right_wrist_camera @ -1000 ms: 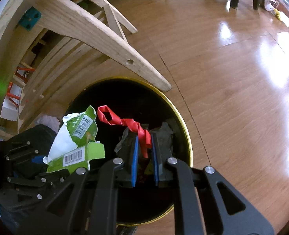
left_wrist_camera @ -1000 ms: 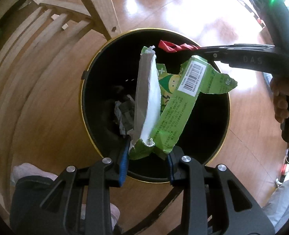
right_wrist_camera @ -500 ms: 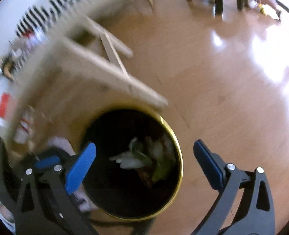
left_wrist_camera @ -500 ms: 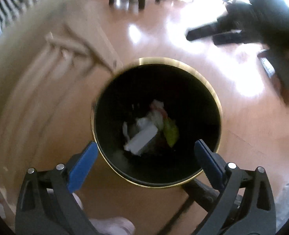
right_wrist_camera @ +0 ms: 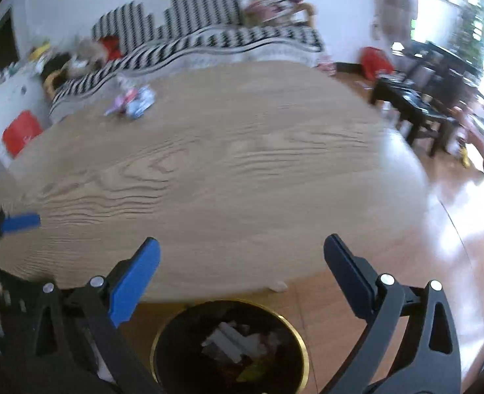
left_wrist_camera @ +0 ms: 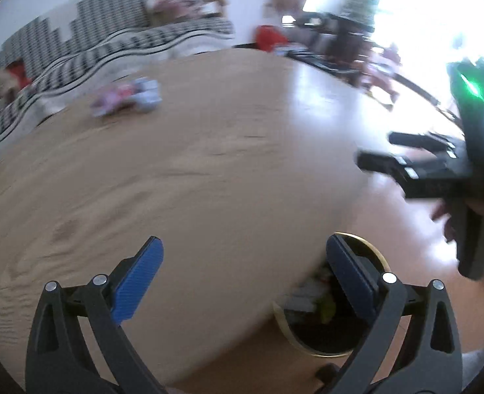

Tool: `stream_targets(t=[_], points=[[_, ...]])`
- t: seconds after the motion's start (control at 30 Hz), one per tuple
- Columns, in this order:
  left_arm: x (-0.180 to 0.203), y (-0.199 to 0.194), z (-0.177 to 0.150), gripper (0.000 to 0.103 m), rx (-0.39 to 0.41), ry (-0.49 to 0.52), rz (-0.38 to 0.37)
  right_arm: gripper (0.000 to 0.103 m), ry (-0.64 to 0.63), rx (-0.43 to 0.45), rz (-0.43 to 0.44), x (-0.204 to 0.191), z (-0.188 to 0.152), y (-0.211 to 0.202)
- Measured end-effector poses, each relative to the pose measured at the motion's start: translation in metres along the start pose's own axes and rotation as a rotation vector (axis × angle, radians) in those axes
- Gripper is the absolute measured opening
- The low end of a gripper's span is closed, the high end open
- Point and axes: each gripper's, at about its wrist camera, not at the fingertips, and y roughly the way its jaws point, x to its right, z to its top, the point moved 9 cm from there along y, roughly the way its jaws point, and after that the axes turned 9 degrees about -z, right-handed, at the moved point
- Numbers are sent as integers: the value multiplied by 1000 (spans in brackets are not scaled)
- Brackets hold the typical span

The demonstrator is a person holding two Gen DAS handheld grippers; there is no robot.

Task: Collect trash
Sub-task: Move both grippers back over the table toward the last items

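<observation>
Below my right fingers (right_wrist_camera: 242, 256) sits the gold-rimmed bin (right_wrist_camera: 302, 344) on the floor, wrappers (right_wrist_camera: 232, 341) inside. Both my pairs, left fingers (left_wrist_camera: 243, 257) too, stand wide apart, empty. Far across the tabletop (right_wrist_camera: 209, 170) lie more crumpled wrappers (right_wrist_camera: 133, 103).
</observation>
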Motion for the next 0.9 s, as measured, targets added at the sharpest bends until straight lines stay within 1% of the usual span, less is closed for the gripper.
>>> stream_targets(t=[0.07,0.13,0.2,0.37,0.43,0.63,0.8,0.9], points=[[-27,-3,4,97,-15,-25,39,96,-33,-21,13,-24,6,13],[-53,-2,4,97,-47,-52,77,96,-62,-63,38,-48,13,24],[-75,-3,3,97,-76,-93,86,96,-95,-82,41,-69,19,35],[-118,6,7,97,-108,-170,79,96,-175,-126,37,-112,34,59],[-132,14,8,97,-125,-182,81,96,-212,-131,26,-121,40,67],[-156,29,21,97,-166,-114,113,97,-224,-168,33,-141,66,90],[-176,41,40,97,-151,-69,76,98,-234,-169,44,-162,94,115],[-193,49,52,97,-150,-65,76,98,-230,-177,41,-173,112,131]])
